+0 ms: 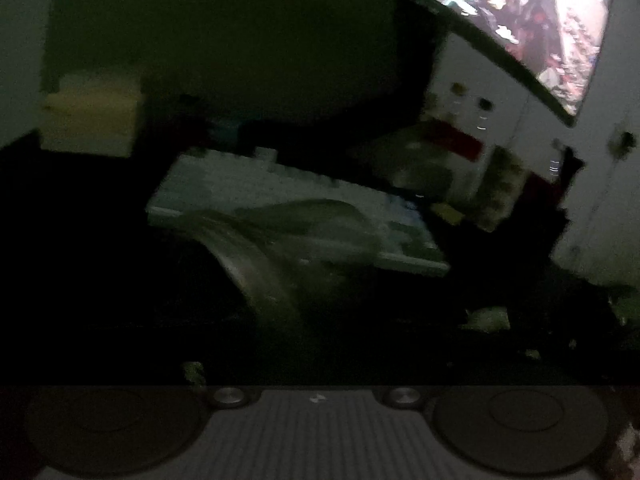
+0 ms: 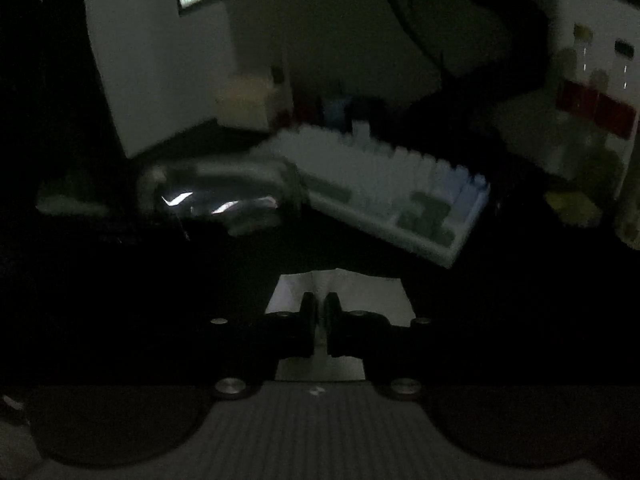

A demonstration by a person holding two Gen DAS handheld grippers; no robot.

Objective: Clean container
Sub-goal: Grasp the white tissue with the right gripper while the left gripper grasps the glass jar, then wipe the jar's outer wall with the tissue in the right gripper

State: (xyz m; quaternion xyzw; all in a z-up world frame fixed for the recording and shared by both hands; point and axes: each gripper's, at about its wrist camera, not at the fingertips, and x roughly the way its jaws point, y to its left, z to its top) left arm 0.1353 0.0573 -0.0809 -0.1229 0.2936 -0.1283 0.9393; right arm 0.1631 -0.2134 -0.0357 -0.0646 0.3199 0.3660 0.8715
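The scene is very dark and blurred, so I can tell only some things. My right claw [image 2: 320, 312] has its two fingers [image 2: 307, 312] pressed almost together on a white sheet, maybe paper or a cloth [image 2: 340, 286], which sticks out in front of them; I hold it over the dark desk [image 2: 120, 300]. In the left wrist view I cannot see the fingers of my left claw in the darkness, so I cannot tell if it is spread or closed. The container [image 2: 216, 196], a clear shiny thing with bright reflections, lies on the desk just left of a white keyboard [image 2: 384, 192], touching its left end as far as I can see. From the left wrist view the same container [image 1: 256, 240] looks like a curved transparent shape in front of the keyboard [image 1: 296, 204]. Behind, a lit monitor [image 1: 536, 20] glows, and some bottles [image 2: 584, 64] stand at the right by the wall.
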